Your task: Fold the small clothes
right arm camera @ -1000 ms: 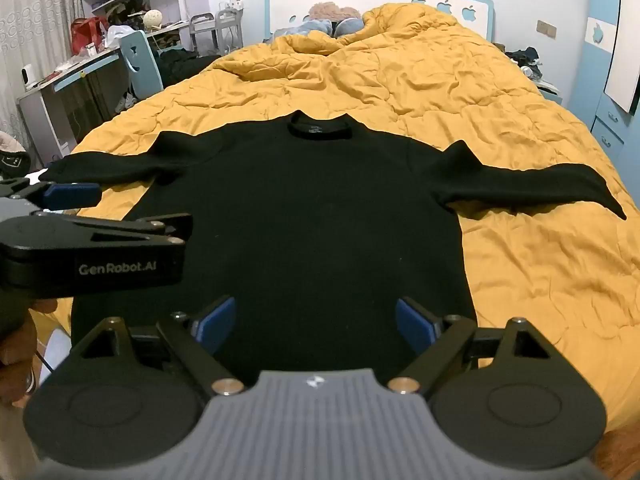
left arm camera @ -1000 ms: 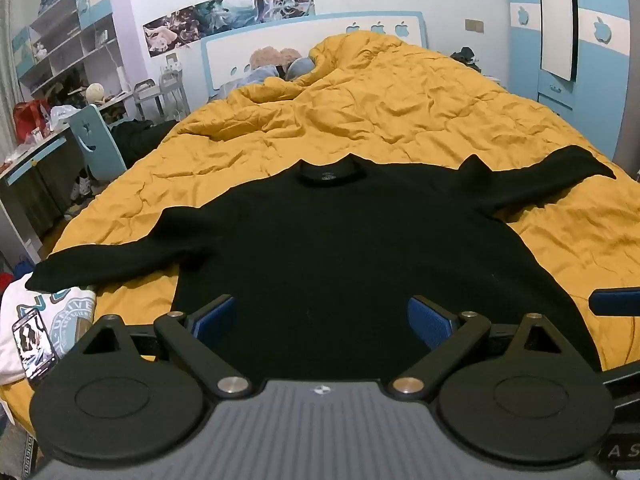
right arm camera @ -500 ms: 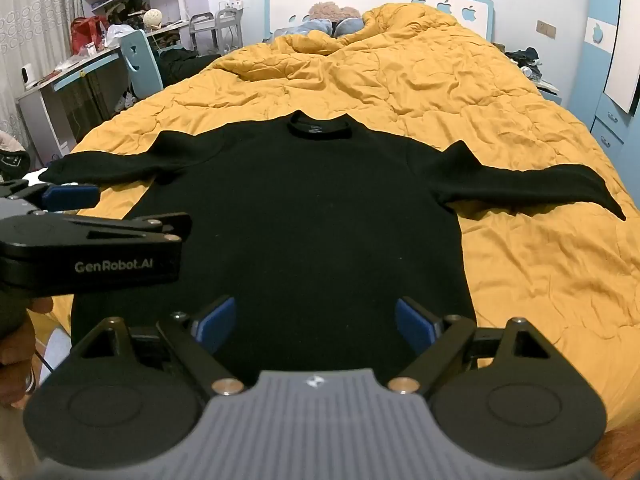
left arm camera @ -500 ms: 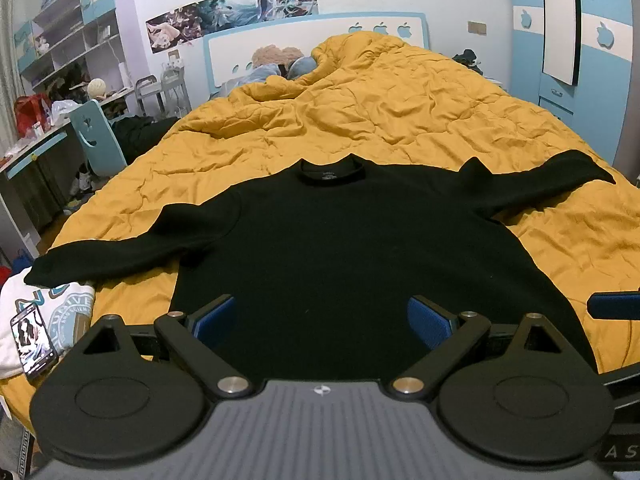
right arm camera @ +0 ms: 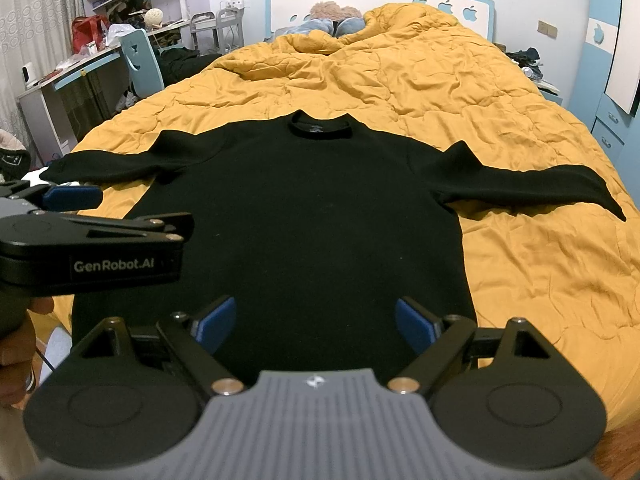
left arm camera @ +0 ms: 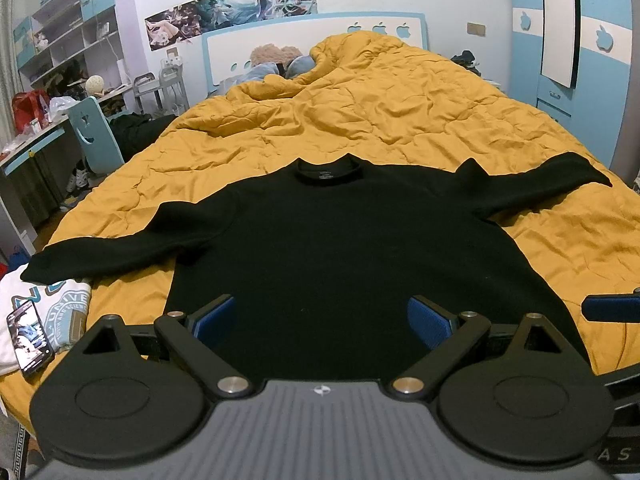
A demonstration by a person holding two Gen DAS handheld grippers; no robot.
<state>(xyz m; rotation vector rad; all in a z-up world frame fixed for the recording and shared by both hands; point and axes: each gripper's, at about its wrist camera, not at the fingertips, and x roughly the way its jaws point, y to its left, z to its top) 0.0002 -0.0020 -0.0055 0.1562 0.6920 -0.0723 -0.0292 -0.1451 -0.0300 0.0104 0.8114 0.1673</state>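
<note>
A black long-sleeved sweater [left arm camera: 340, 240] lies flat on the yellow quilt [left arm camera: 400, 120], collar far, both sleeves spread out; it also shows in the right wrist view [right arm camera: 304, 216]. My left gripper [left arm camera: 320, 318] is open and empty, held above the sweater's near hem. My right gripper [right arm camera: 314, 322] is open and empty, also above the near hem. The left gripper shows from the side at the left of the right wrist view [right arm camera: 72, 198]. A blue pad of the right gripper [left arm camera: 610, 308] shows at the right edge of the left wrist view.
A white printed garment [left arm camera: 60, 304] with a phone [left arm camera: 30, 338] on it lies at the bed's near left corner. A desk and blue chair [left arm camera: 94, 136] stand left of the bed. A blue wardrobe [left arm camera: 580, 60] stands on the right. Pillows lie at the headboard [left arm camera: 280, 60].
The left wrist view has shifted slightly; the sweater sits a little further right and lower. The sweater and right gripper have not moved.
</note>
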